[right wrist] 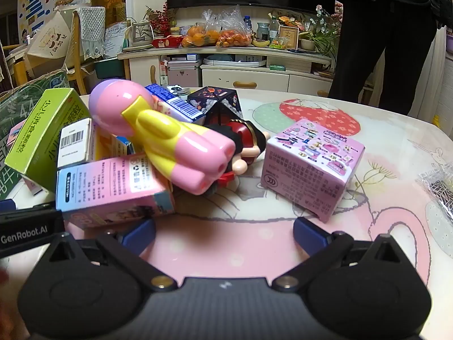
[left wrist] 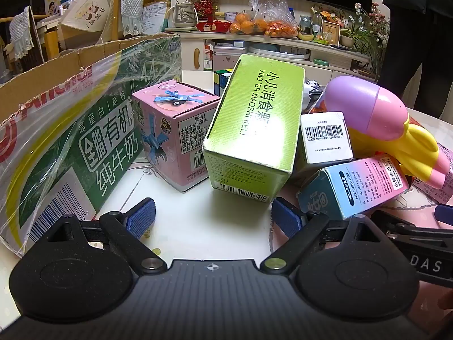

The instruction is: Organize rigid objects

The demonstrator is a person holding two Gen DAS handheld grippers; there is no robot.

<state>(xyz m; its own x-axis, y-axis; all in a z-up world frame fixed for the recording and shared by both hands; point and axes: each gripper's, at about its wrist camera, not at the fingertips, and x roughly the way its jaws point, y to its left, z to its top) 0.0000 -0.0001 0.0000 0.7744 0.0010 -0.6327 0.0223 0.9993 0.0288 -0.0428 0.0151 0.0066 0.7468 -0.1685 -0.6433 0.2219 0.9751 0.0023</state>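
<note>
In the left wrist view, the green box (left wrist: 252,130) stood on the table (left wrist: 198,221) just ahead of the tongs, tilted, its long axis running up and away from the camera with the printed lettering reading along that length. Its top leaned against the small white box (left wrist: 325,138) to its right. The pink box (left wrist: 175,133) sat upright just to its left, one corner toward the camera, and beyond that stood the big milk carton (left wrist: 85,130) with its open cardboard flaps. A pink-and-blue box (left wrist: 354,187) lay on its side at the right, long axis pointing roughly toward the camera. The plastic toy (left wrist: 376,121), purple-headed with a yellow and pink body, lay across the pile, head to the rear. The left gripper (left wrist: 212,216) stood wide open, blue pads (left wrist: 141,215) touching nothing, bare table between them.

In the right wrist view, the same toy (right wrist: 158,130) lay slanted, head up-left, pink legs pointing down-right toward the camera, resting on the pink-and-blue box (right wrist: 113,187). A lilac cube box (right wrist: 311,167) sat apart on the right, upright, one corner forward. A dark box (right wrist: 218,104) and a small doll (right wrist: 243,147) lay behind the toy. The right gripper (right wrist: 223,235) was likewise spread wide and held nothing; its left pad (right wrist: 138,235) stood just beside the pink-and-blue box, contact unclear.
</note>
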